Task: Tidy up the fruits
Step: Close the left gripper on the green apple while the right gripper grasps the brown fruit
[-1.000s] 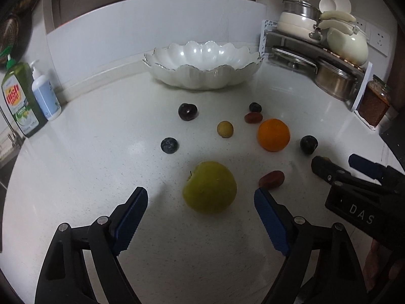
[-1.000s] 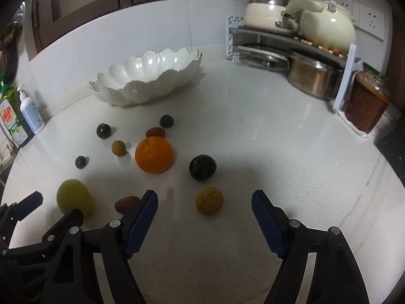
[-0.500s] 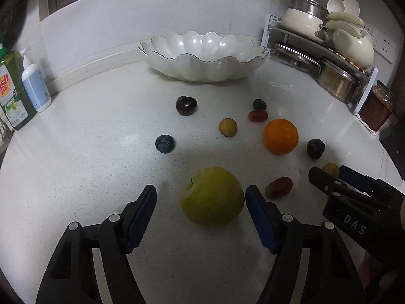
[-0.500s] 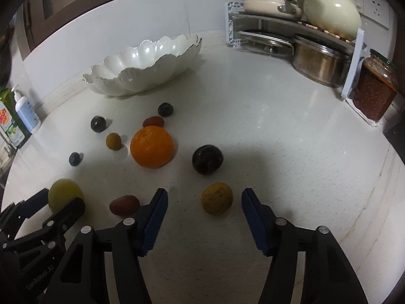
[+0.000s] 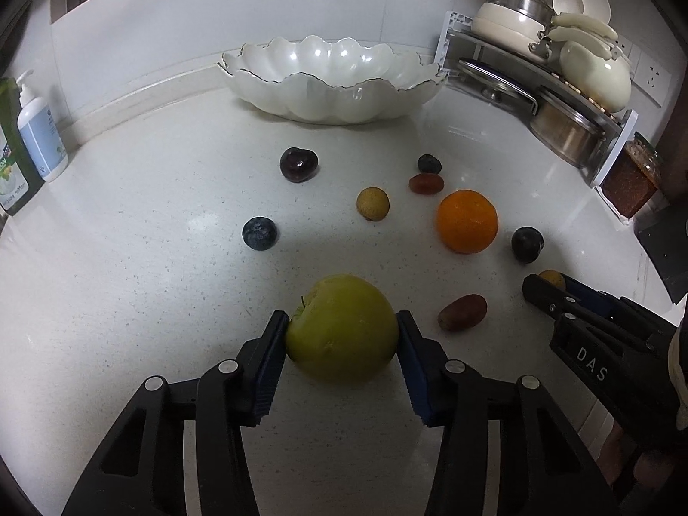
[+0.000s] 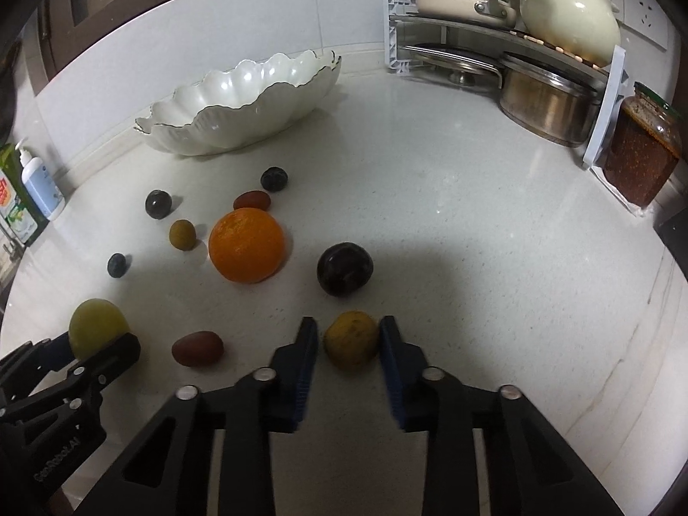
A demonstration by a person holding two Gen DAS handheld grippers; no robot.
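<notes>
Left wrist cam: my left gripper (image 5: pixel 342 337) is clamped on the green apple (image 5: pixel 342 329), both pads touching its sides, apple sitting on the bench (image 5: pixel 129 258) w/ the scalloped white bowl (image 5: pixel 331 81) straight ahead, well apart. Right wrist cam: my right gripper (image 6: pixel 348 344) brackets the small yellow-brown fruit (image 6: pixel 351 339), right pad touching, left w/ a sliver of gap, so not yet clenched; bowl lies ahead-left, past the orange (image 6: pixel 246 244).

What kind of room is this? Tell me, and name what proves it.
Most likely a home kitchen counter. A corner rack holds pots and a kettle, a dish soap bottle stands at the wall, and a jar of sauce sits beside the rack.
</notes>
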